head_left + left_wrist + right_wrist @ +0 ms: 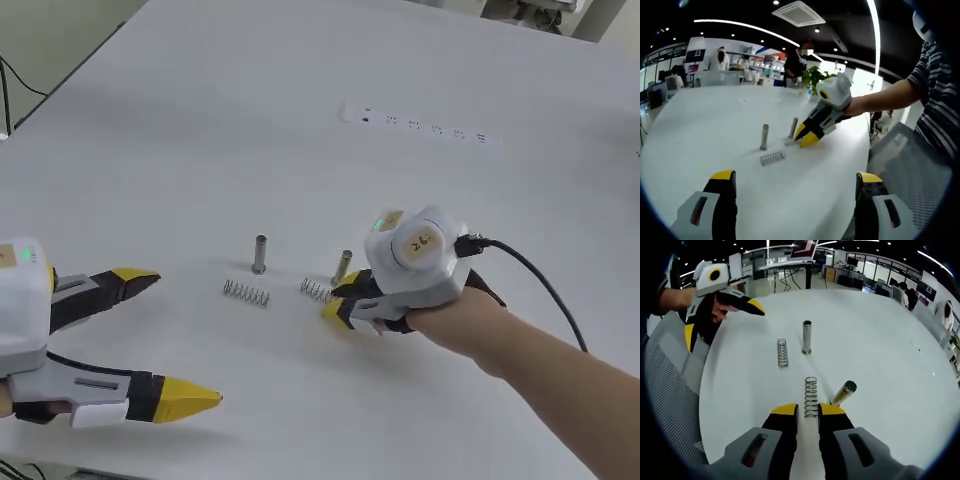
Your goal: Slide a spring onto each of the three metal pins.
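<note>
Two metal pins stand on the white table (200, 120): one upright (260, 253) (764, 136) (806, 337), one leaning (342, 266) (793, 127) (843, 392). One spring (245, 292) (772, 158) (782, 352) lies loose beside the upright pin. A second spring (315, 290) (811, 396) lies next to the leaning pin, its near end between the narrowly spaced jaws of my right gripper (342, 300) (807, 136) (809, 411). Whether they pinch it I cannot tell. My left gripper (168, 338) (796, 180) (752, 306) is wide open and empty, well left of the pins.
A white power strip (420, 125) lies at the table's far side. A black cable (535, 275) trails from the right gripper. People stand beyond the table's far edge (795, 62). A mesh chair (910, 160) stands by the table's edge.
</note>
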The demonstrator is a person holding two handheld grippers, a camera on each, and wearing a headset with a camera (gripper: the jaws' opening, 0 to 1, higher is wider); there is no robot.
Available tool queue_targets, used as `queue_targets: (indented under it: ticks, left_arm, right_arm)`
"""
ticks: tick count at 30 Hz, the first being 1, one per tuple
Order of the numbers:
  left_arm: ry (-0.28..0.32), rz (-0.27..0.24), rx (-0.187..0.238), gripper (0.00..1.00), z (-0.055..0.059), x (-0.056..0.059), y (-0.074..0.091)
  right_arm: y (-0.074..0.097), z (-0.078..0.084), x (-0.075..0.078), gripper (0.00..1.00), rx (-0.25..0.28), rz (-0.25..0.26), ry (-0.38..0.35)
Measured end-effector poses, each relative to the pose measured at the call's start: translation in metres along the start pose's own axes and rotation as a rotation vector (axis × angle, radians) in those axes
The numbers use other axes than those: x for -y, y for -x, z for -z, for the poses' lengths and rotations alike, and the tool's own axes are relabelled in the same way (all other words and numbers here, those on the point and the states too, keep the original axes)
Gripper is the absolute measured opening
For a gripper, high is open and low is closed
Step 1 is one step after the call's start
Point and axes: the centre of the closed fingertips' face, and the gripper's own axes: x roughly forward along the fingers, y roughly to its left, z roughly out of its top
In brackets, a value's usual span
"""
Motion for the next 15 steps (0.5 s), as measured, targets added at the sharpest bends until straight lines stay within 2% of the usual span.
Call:
queue_targets:
  ticks: [4,9,15]
  left_arm:
    - [-0.001,0.003,0.002,0.96,-0.0009,0.0010,-0.0009]
    - [-0.003,0.015,-0.002,0.96,-0.0012,0.0041,-0.0039]
    - [-0.023,0.039,0.001,0.94,-0.0058,0.0100,-0.0064]
  right_arm:
    - [0.0005,0.0004,-0.0005,0.09,0.008,-0.003,0.000]
    - [0.0000,-0.0007,-0.0022,0.08,0.032,-0.003,-0.028]
    - [0.0084,-0.0068,-0.0090,0.08,0.055,-0.001,0.002]
